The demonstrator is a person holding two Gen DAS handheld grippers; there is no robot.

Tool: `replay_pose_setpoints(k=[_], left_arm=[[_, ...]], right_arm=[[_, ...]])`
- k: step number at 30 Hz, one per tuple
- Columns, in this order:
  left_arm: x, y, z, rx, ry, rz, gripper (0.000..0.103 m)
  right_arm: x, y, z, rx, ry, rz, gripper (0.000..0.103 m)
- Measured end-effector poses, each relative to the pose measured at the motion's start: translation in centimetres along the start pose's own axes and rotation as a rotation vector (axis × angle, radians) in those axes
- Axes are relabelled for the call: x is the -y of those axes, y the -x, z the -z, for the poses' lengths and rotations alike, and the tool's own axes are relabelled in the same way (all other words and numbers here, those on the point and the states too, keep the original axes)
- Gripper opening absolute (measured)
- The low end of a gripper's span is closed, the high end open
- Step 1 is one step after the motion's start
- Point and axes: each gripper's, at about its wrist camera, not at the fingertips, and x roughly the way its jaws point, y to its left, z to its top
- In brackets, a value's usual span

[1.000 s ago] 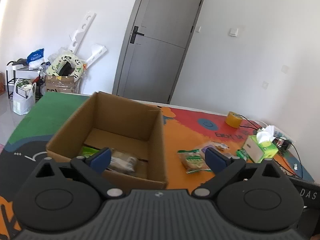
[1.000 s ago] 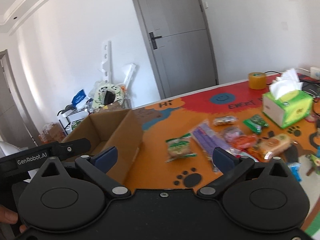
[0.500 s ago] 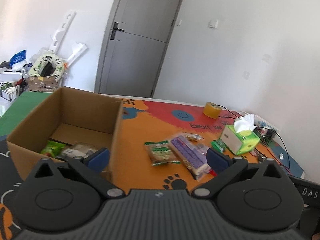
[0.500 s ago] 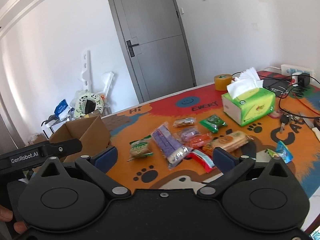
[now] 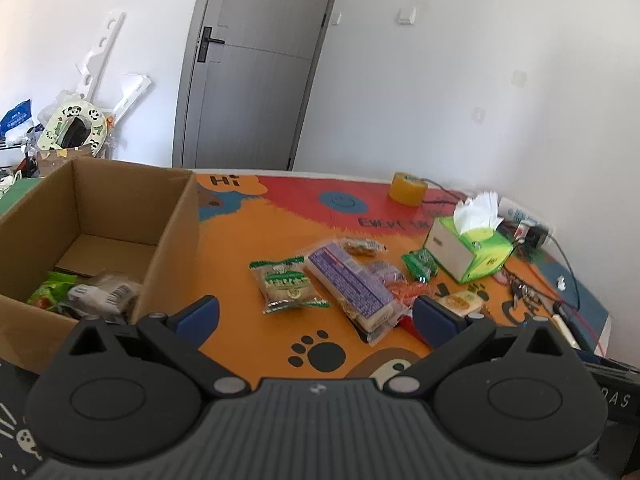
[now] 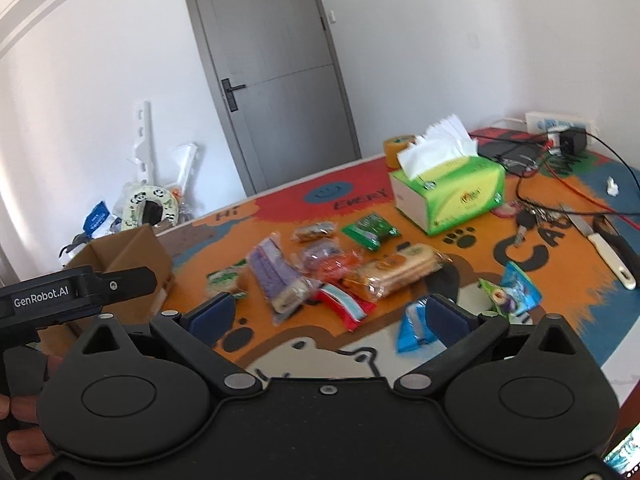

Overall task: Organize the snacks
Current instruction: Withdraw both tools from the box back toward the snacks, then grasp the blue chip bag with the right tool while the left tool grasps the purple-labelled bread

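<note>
Both views swung off cardboard box, snack pile beyond wide-open fingers (both empty)

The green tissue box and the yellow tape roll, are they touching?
Apart. The left wrist view shows bare mat between the tissue box and the tape roll, which sits farther back.

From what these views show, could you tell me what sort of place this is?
Probably a room in a home: a grey door, a cartoon-print table mat strewn with snack packets, a tissue box, and household clutter against the wall.
</note>
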Motion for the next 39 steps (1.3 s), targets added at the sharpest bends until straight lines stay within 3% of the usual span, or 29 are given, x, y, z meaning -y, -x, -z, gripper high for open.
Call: replay_pose_setpoints(k=[13, 22, 25, 29, 39], left_arm=[[0.9, -4.1, 0.3, -0.052, -0.008, 0.002, 0.1], [2.3, -6.6, 0.4, -0.087, -0.025, 0.016, 0.094], [2.9, -7.5, 0.4, -0.094, -0.032, 0.019, 0.094], [3.8, -8.9, 0.2, -0.103, -0.041, 0.016, 0.093], [5.1, -12.6, -0.1, -0.113, -0.052, -0.023, 0.091]], right_arm=[[2.8, -3.2, 1.0, -0.044, -0.053, 0.049, 0.1], [5.0, -5.7, 1.5, -0.089, -0.104, 0.085, 0.079], [5.4, -6.3, 1.7, -0.093, -0.107, 0.084, 0.065], [5.9, -6.7, 1.6, -0.094, -0.103, 0.074, 0.034], [7.2, -7.5, 0.9, -0.077, -0.151, 0.038, 0.031]])
